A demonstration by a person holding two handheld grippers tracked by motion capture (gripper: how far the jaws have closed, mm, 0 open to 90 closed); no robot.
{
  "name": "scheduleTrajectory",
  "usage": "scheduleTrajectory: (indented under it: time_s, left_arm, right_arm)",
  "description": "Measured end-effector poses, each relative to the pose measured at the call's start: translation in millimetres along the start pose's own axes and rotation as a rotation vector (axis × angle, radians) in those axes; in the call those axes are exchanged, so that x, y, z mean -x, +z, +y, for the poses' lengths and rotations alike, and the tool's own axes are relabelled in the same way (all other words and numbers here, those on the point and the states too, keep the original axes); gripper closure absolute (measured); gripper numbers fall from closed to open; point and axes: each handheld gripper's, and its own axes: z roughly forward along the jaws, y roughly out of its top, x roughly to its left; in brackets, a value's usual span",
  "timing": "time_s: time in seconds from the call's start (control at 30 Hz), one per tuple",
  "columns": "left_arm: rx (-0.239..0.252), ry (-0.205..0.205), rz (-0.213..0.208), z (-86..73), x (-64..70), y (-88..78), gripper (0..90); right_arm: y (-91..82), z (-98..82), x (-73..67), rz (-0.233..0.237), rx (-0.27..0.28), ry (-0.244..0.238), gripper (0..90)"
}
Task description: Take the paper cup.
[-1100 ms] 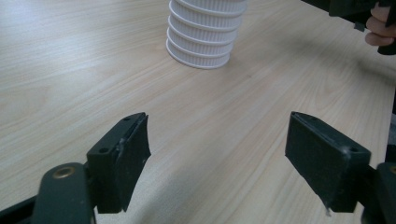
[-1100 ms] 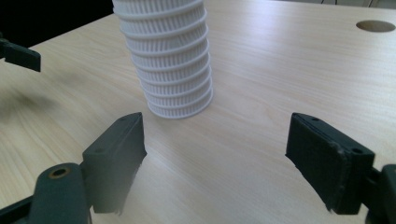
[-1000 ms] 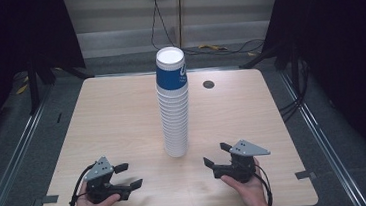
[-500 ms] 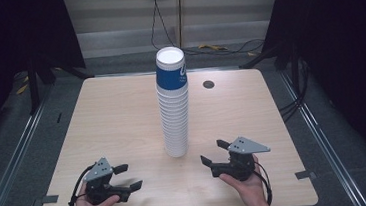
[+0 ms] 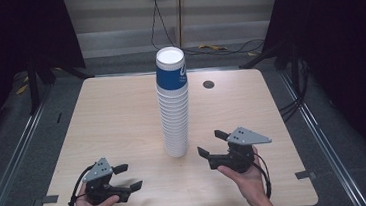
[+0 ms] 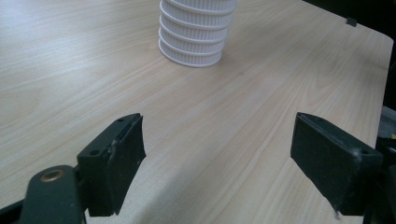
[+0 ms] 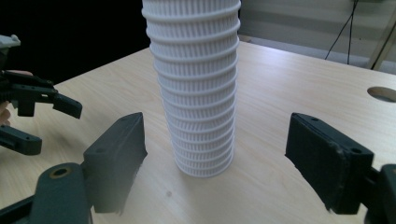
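A tall stack of white ribbed paper cups (image 5: 175, 118) topped by a blue cup (image 5: 171, 76) stands upright at the table's middle. My right gripper (image 5: 209, 143) hovers just right of the stack's base, pointing at it and apart from it. Its jaws have just been opening and nothing is between them. In the right gripper view the stack (image 7: 196, 93) rises ahead of the open right gripper (image 7: 217, 140). My left gripper (image 5: 129, 177) rests open near the front left, aimed toward the stack's foot (image 6: 194, 42), with bare wood between its jaws (image 6: 217, 163). The left gripper (image 7: 49, 125) also shows at the left.
The wooden table (image 5: 102, 115) has a round cable hole (image 5: 208, 84) at the back right. Dark stands and cables (image 5: 226, 46) lie on the floor beyond the far edge. Metal rails run along both sides of the table.
My right gripper has lifted a little and edged toward the stack. The left gripper and the stack have stayed put.
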Motion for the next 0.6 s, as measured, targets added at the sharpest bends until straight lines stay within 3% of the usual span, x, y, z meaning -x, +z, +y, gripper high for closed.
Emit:
scheduleTrajectory:
  time_s: [0.47, 0.6]
  left_arm:
    - [-0.002, 0.005, -0.015, -0.2, 0.7, 0.1, 15.9]
    - [-0.002, 0.006, -0.019, -0.9, 0.3, 0.2, 15.8]
  right_arm:
    - [4.3, 28.5, -1.6, 0.03, 0.002, -0.013, 19.3]
    - [6.7, 38.7, -3.2, 0.037, 0.013, -0.038, 19.3]
